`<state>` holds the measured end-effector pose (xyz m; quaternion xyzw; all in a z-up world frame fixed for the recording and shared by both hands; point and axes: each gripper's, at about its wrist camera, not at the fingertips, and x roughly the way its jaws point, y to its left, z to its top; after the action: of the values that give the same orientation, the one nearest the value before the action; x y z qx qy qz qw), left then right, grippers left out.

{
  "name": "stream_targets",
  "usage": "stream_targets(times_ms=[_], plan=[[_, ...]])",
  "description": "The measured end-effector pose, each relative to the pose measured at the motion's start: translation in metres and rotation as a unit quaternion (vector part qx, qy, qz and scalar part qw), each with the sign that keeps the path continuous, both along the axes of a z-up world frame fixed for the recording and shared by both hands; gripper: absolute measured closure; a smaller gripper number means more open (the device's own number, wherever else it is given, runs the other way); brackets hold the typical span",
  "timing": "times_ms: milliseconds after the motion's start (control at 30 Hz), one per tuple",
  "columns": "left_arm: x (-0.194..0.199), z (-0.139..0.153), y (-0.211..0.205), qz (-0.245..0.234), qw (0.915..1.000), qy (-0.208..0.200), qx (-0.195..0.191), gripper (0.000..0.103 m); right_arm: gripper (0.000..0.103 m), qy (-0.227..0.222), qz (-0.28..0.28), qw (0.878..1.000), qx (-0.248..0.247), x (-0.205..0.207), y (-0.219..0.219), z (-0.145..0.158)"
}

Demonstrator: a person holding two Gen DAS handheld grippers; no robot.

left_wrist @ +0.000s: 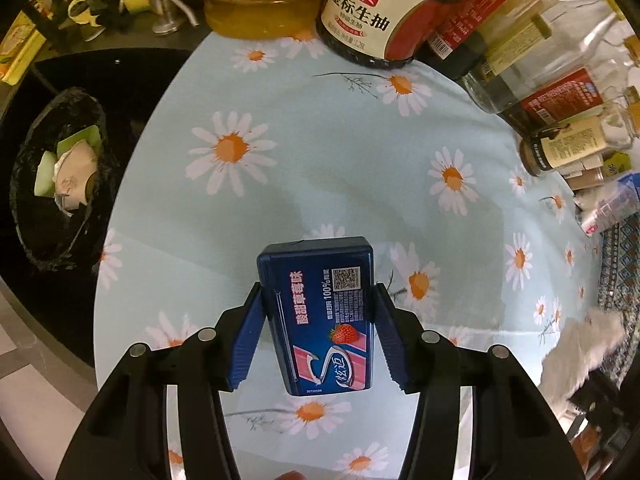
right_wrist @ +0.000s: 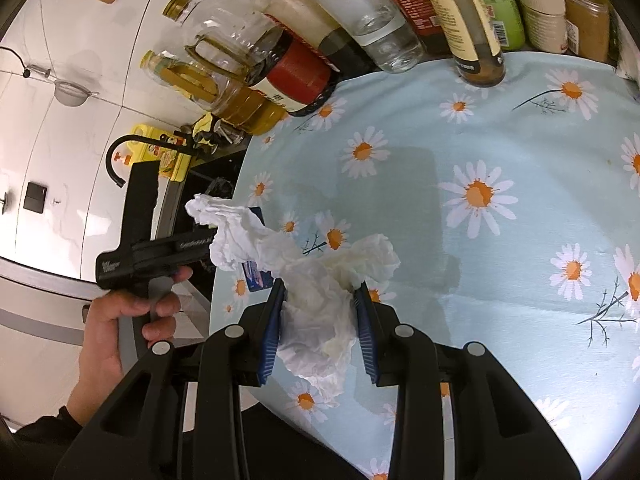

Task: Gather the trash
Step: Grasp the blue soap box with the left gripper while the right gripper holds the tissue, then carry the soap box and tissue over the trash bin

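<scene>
My left gripper is shut on a blue chewing-gum box with a strawberry picture, held above the daisy-print tablecloth. A bin lined with a black bag stands lower left in the left wrist view, with cups and scraps inside. My right gripper is shut on a crumpled white tissue above the cloth. The tissue also shows at the right edge of the left wrist view. The left gripper's handle and the gum box show behind the tissue.
Soy sauce, an oil jug and several jars line the table's far edge. Bottles also crowd the far edge in the right wrist view. A black faucet and a sink lie to the left.
</scene>
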<state>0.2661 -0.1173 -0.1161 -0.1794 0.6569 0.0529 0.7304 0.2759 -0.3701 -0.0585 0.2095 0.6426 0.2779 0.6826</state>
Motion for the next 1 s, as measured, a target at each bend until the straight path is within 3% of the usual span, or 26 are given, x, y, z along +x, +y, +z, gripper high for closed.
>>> stream_targets(times_ms=[533,1000], plan=[[-0.062,0.032,0.044,0.017,0.9987,-0.047,0.008,0.052,0.068,0.014,0.057,0.998,-0.021,-0.008,0.069,-0.004],[-0.093,0.044,0.145,0.021,0.9965,-0.080,-0.007,0.052,0.068,0.018,0.067,0.996,-0.049,-0.021,0.173,0.007]])
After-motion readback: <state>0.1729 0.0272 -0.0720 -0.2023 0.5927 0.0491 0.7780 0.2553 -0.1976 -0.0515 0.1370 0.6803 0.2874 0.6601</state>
